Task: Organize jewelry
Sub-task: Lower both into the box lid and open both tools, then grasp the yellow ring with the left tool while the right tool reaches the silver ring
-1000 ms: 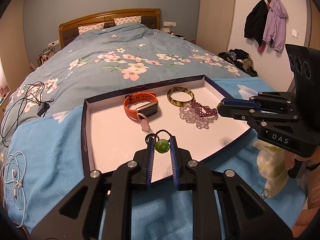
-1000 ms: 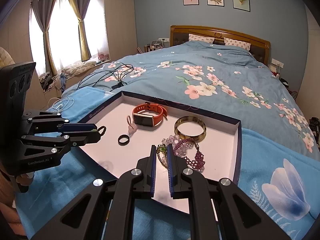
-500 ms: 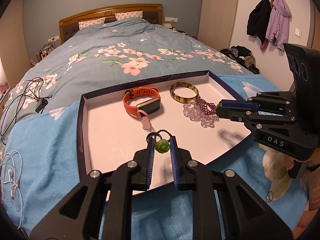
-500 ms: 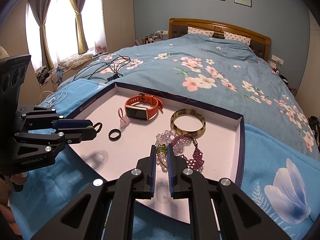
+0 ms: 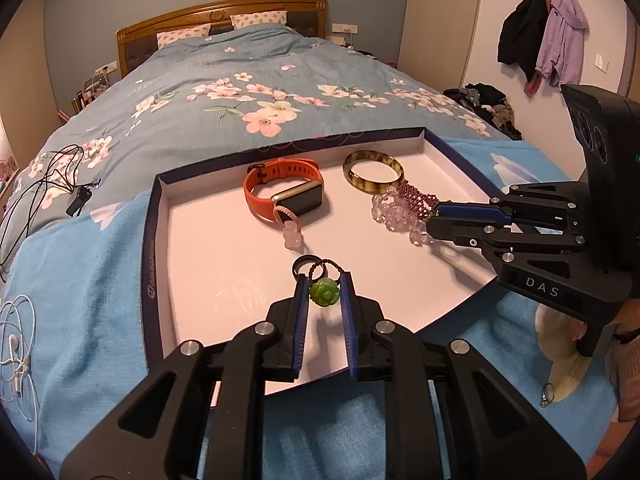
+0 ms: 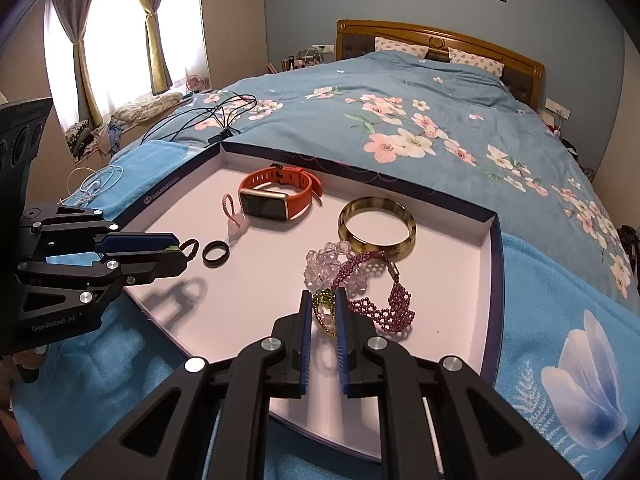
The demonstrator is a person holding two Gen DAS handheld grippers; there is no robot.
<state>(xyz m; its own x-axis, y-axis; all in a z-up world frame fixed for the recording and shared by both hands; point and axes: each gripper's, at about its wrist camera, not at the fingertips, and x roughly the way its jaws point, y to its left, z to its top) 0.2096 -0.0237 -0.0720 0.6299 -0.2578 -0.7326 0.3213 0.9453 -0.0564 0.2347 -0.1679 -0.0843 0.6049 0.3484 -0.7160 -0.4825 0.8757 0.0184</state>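
Your left tool [image 5: 324, 294] was clamped on a green rose charm [image 5: 324, 292] with a dark cord loop, held just above the tray [image 5: 158, 240] near its front edge, with a black ring [image 5: 301, 267] lying right beyond the tips. Your right tool [image 6: 323, 307] was pinched on a green beaded piece [image 6: 325, 308], close to the clear bead bracelet [image 6: 328, 264] and the purple beaded bracelet [image 6: 384, 304] toward the tray's right side. Further back lay the orange watch [image 5: 280, 192], the pink charm [image 5: 290, 234] and the amber bangle [image 5: 374, 170].

You seemed to be mid-placement with both pieces; the next move called for lowering each onto bare tray floor, apart from its neighbours, before letting go.

Only the right wrist view showed the green piece's shape, and whether it was tangled with the purple strand I couldn't quite tell. The left view showed the rose clearly; from the right it was a mere sliver.
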